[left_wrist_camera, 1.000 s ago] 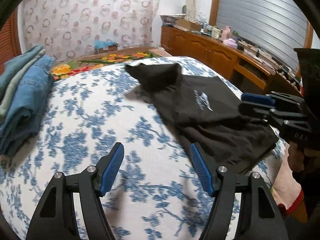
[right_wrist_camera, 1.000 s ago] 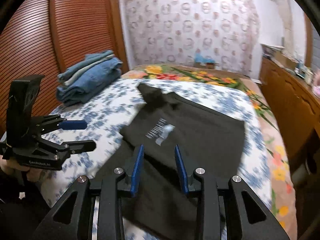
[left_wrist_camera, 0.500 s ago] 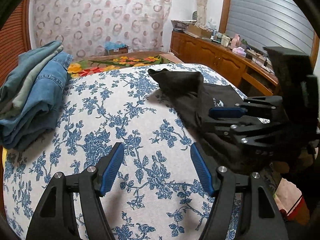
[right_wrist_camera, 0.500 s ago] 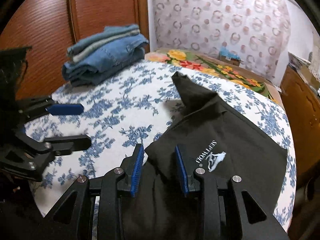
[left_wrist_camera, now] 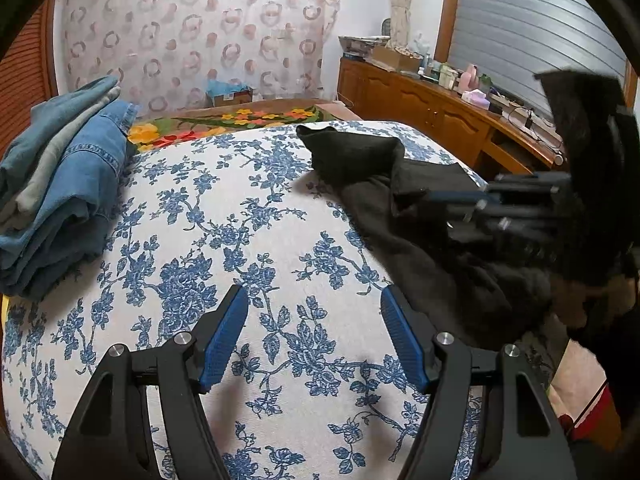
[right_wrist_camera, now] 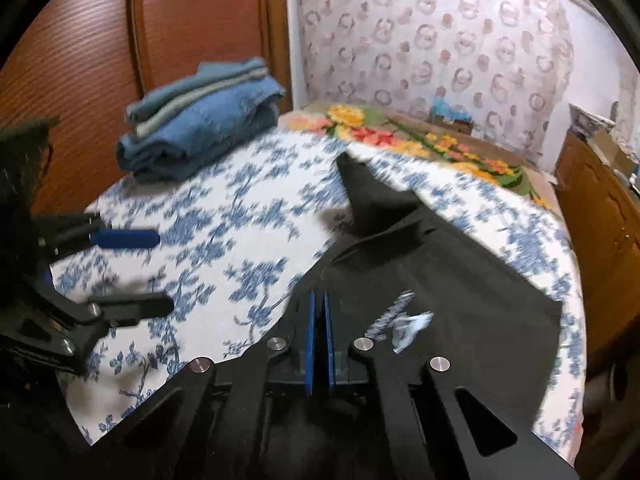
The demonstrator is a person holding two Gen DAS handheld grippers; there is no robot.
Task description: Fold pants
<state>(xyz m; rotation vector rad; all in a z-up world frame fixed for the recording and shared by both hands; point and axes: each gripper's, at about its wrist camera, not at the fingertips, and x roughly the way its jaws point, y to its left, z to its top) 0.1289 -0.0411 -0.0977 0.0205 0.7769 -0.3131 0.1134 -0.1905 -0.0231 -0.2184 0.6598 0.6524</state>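
On the bed (left_wrist_camera: 280, 240), the right gripper (right_wrist_camera: 319, 308) has just pinched its fingers on the black pants (right_wrist_camera: 460, 280); the left gripper (left_wrist_camera: 314, 308) hovers, fingers spread and empty.

two grippers: left gripper (left_wrist_camera: 314, 334) at bottom centre, right gripper (right_wrist_camera: 319, 326) low in its own view. one pair of black pants (right_wrist_camera: 440, 280). one stack of folded jeans (left_wrist_camera: 60, 188) at the left, one floral bedsheet (left_wrist_camera: 240, 240).

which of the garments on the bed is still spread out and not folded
The black pants with the white logo, lying loose across the floral bedspread. The blue denim garments sit folded in a stack at the far corner.
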